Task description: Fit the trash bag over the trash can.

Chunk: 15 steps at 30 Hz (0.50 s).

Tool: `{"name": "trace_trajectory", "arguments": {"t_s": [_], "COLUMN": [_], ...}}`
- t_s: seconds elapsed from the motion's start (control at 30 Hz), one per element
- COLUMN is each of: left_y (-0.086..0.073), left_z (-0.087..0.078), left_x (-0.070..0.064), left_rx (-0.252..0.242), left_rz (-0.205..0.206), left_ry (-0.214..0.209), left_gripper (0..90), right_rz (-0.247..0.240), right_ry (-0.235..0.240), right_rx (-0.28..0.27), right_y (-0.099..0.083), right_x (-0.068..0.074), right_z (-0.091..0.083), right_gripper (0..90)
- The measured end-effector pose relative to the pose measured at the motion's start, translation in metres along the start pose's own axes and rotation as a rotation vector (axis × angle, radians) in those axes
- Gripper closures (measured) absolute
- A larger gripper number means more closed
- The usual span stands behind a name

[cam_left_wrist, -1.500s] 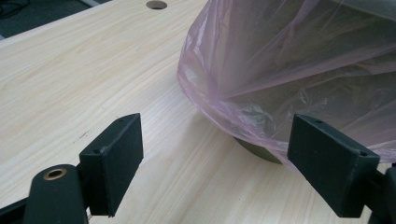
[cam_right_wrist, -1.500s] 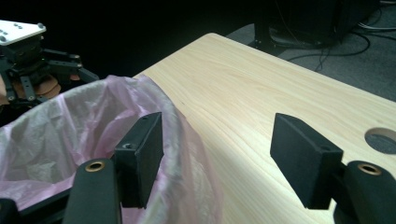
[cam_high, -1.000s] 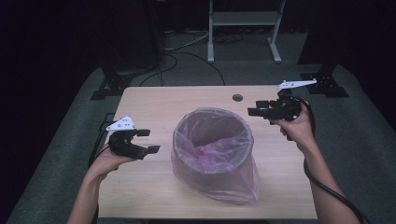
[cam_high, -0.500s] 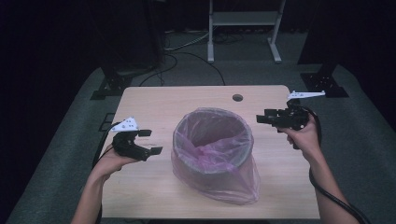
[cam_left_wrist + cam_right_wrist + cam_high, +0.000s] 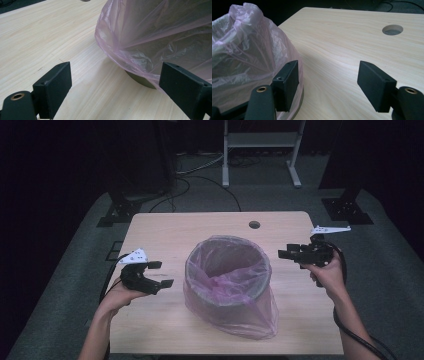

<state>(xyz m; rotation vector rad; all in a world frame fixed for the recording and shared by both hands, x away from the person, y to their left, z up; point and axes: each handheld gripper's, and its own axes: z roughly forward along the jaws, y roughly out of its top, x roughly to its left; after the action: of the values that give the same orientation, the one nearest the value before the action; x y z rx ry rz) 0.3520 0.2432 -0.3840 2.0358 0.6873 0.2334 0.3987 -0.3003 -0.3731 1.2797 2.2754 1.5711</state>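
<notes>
A round bin lined with a pink plastic bag stands at the middle of the wooden table; the bag hangs loose over the rim and down the outside. My left gripper is held left of the bin, open and empty, jaws pointing at it. In the left gripper view the bag and the bin's dark base lie just ahead. My right gripper hovers right of the bin's rim, open and empty. The right gripper view has the bag beside its left jaw.
A round cable hole sits near the table's far edge, also the hole ahead of the right gripper. Dark stands and cables lie on the grey floor beyond the table.
The right gripper has dropped lower and nearer along the bin's right side. The left gripper has shifted slightly toward the near edge. Both stay open.
</notes>
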Motion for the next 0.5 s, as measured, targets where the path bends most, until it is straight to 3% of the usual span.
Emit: {"name": "trace_trajectory", "arguments": {"t_s": [0.5], "left_y": [-0.013], "left_z": [0.001], "left_x": [-0.001], "left_rx": [-0.008], "left_rz": [-0.016], "left_ry": [0.003], "left_gripper": [9.8], "right_rz": [0.009], "right_ry": [-0.025], "right_rx": [0.017], "right_y": [-0.028], "right_x": [-0.002], "right_z": [-0.006], "right_gripper": [32.8]}}
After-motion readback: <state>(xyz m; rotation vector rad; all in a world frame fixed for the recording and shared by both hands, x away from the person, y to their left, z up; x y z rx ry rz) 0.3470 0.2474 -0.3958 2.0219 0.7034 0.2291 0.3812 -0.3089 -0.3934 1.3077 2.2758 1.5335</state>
